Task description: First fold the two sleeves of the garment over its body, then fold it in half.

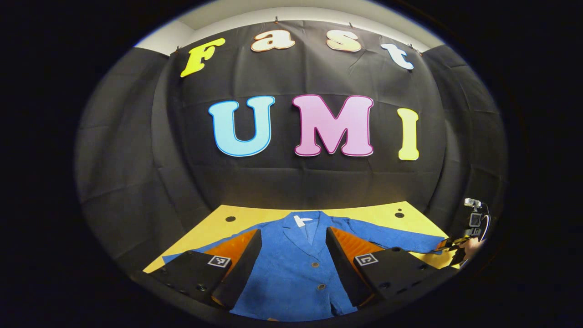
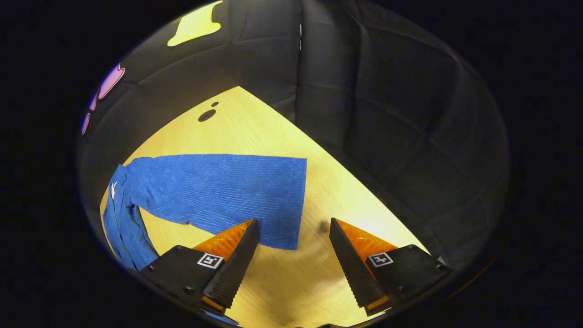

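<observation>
A blue garment (image 1: 296, 269) lies flat on the yellow worktop (image 2: 282, 136), its hem cut off in the left gripper view. The left hand-held gripper (image 1: 294, 255) hangs wide open above its buttoned front, holding nothing. The right hand-held gripper (image 2: 294, 241) is also spread wide and empty near the outstretched sleeve (image 2: 218, 191), one finger overlapping the cuff.

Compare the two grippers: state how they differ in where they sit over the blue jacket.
The left gripper hangs over the jacket's buttoned front; the right gripper sits at the end of the outstretched sleeve. The left gripper's fingers frame blue cloth; the right gripper's fingers frame mostly bare table, one fingertip over the cuff. Both are open, holding nothing.
</observation>
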Motion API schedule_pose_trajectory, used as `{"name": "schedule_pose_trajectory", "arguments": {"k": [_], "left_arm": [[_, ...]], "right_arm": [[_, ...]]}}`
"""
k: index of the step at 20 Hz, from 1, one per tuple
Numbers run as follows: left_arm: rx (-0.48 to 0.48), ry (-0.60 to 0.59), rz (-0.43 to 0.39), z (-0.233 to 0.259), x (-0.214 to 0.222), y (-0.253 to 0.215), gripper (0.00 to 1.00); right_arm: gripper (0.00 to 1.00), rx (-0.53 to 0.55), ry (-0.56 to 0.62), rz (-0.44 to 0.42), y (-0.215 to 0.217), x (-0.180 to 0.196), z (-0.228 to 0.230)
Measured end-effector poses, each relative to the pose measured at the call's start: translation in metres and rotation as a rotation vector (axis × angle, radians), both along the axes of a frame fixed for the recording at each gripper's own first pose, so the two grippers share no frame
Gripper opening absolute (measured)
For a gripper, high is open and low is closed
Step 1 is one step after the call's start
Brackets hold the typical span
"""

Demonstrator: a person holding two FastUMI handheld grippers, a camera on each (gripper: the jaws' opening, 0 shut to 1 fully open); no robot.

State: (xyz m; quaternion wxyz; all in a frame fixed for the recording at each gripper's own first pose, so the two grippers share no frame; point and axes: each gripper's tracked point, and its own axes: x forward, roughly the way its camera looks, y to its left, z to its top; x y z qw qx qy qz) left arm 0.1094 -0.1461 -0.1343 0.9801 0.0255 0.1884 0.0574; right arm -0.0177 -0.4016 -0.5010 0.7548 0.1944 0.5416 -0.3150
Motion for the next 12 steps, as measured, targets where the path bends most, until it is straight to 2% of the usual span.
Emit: {"name": "schedule_pose_trajectory", "arguments": {"k": [1, 4, 9, 10, 11, 12], "left_arm": [[0.015, -0.009, -0.005, 0.002, 0.001, -0.002, 0.81], [0.011, -0.018, -0.02, 0.004, 0.007, -0.005, 0.81], [-0.006, -0.014, -0.022, 0.001, 0.009, -0.007, 0.81], [-0.004, -0.013, -0.021, 0.001, 0.009, -0.005, 0.81], [-0.003, -0.012, -0.018, -0.001, 0.008, -0.004, 0.81], [-0.005, -0.01, -0.012, -0.002, 0.007, -0.001, 0.81]], "right_arm": [[0.94, -0.018, -0.018, -0.004, -0.003, 0.005, -0.004], [0.98, -0.028, 0.043, 0.03, 0.0, 0.007, -0.001], [0.45, -0.01, 0.045, 0.036, 0.01, 0.017, -0.005], [0.39, 0.001, 0.037, 0.042, 0.011, 0.019, -0.005], [0.45, 0.054, 0.036, 0.024, 0.018, 0.021, -0.007], [0.23, 0.045, 0.018, -0.01, 0.013, 0.022, -0.005]]}}
